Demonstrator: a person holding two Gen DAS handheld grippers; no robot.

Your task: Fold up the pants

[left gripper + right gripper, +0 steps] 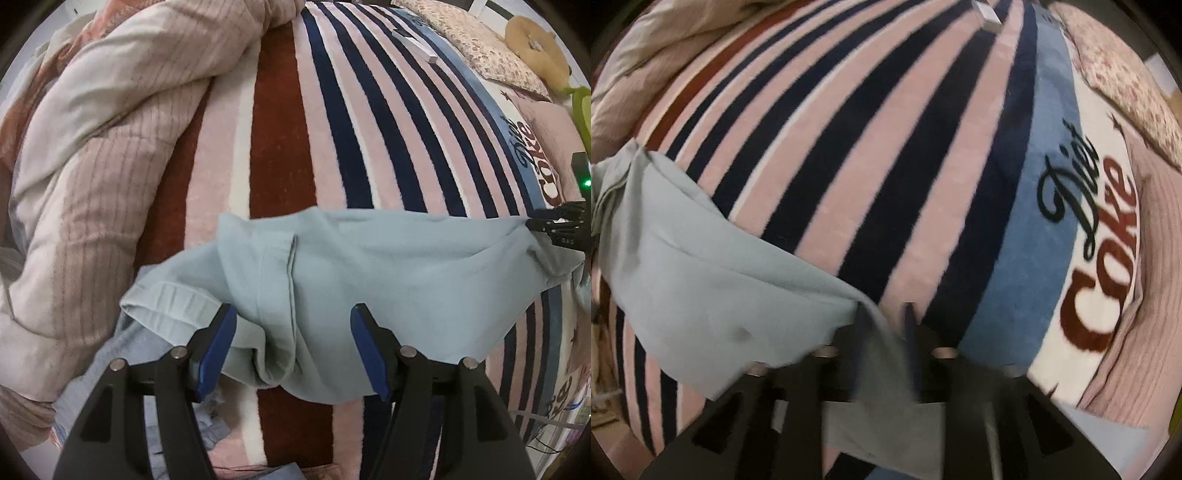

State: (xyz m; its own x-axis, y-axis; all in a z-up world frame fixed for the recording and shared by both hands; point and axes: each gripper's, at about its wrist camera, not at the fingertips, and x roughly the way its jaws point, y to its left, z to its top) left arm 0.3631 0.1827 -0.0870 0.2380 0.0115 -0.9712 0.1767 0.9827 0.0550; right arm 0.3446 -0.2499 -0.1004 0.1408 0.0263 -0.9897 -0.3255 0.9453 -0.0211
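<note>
**Left wrist view: pants stretched across the bed for a fold**

Left wrist view is showing the pale blue pants (332, 266) lying across the striped blanket (280, 129) on the bed, ribbed cuff to the left. The left hand-held gripper (293, 347) is hovering over the near edge with its blue pads spread and pressing on nothing, the cloth bunching between them, probably so that a fresh hold can be taken. At the far right, the right hand-held gripper (554, 227) is meeting the other end of the pants; its own view is blurred, so whether it is pinching the cloth I cannot tell. Stretching the garment between both ends is likely keeping it flat for folding. A rumpled duvet (92, 147) is lying at the left.
</note>
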